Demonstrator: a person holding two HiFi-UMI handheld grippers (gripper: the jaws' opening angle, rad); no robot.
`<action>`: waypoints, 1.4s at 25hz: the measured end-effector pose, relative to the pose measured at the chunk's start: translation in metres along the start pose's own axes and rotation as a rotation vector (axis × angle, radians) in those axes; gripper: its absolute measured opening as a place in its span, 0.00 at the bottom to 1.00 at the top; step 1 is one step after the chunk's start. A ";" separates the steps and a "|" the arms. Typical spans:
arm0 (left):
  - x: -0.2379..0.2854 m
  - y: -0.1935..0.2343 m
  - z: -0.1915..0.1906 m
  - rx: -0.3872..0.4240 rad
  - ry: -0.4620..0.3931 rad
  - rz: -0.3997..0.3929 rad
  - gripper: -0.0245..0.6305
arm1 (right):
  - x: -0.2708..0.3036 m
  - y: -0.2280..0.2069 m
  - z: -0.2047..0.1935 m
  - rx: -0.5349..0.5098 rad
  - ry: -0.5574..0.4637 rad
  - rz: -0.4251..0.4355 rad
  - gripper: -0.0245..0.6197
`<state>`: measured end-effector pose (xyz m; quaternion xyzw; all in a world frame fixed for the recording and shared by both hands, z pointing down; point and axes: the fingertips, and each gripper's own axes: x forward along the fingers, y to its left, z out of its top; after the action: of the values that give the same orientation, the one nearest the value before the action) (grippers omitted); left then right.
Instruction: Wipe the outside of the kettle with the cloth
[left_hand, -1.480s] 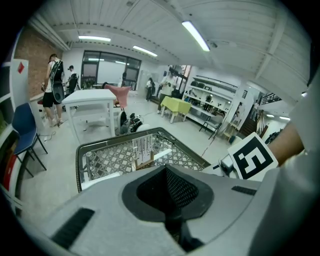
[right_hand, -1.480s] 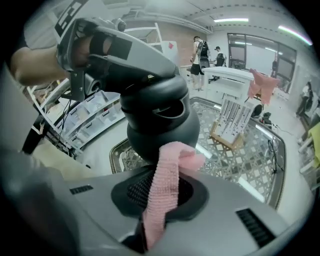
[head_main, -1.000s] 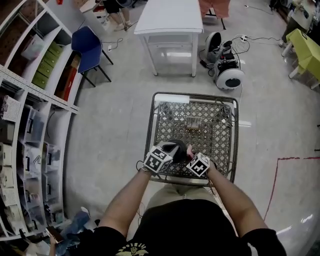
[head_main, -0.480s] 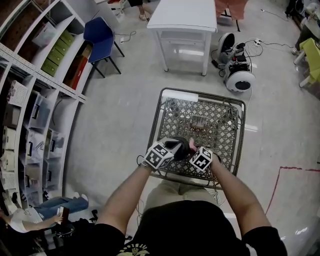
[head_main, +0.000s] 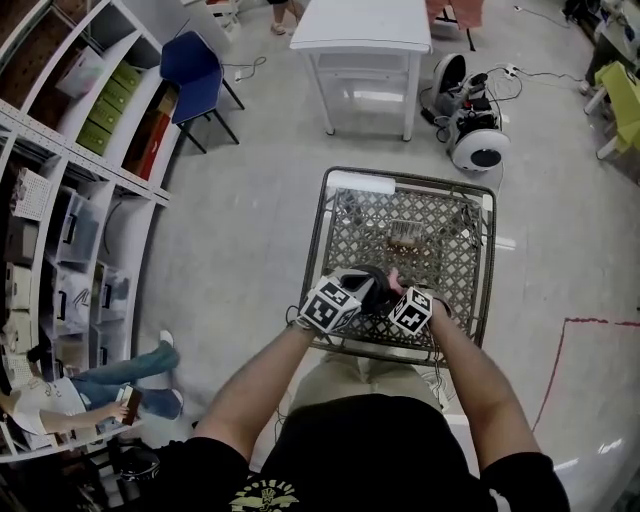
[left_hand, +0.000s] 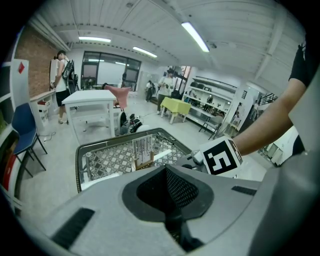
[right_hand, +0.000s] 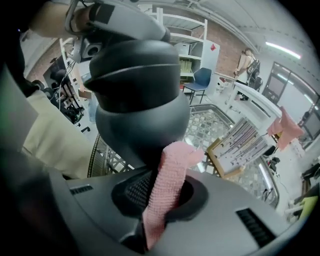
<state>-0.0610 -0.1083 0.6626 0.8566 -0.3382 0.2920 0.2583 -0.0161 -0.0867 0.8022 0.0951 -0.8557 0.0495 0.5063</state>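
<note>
My right gripper is clamped on the pink cloth. A strip of the cloth stands up out of the jaws and lies against the lower side of the dark kettle. The kettle is at the near edge of the wire cart, about midway along that edge, between my two grippers. The left gripper has its jaws drawn together, and its own view shows me nothing between them. Its grey body is over the kettle's top.
</note>
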 end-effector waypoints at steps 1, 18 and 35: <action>0.000 0.000 0.000 0.001 0.003 -0.004 0.04 | 0.002 0.003 -0.002 0.025 -0.010 -0.002 0.10; 0.001 -0.002 -0.004 -0.009 0.032 -0.046 0.04 | -0.002 0.047 -0.003 0.286 -0.049 -0.022 0.10; -0.001 -0.003 0.001 0.008 0.023 -0.048 0.04 | 0.014 0.116 0.048 0.304 -0.108 0.077 0.10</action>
<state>-0.0591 -0.1070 0.6604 0.8621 -0.3133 0.2966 0.2658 -0.0885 0.0162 0.7932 0.1403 -0.8674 0.1922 0.4369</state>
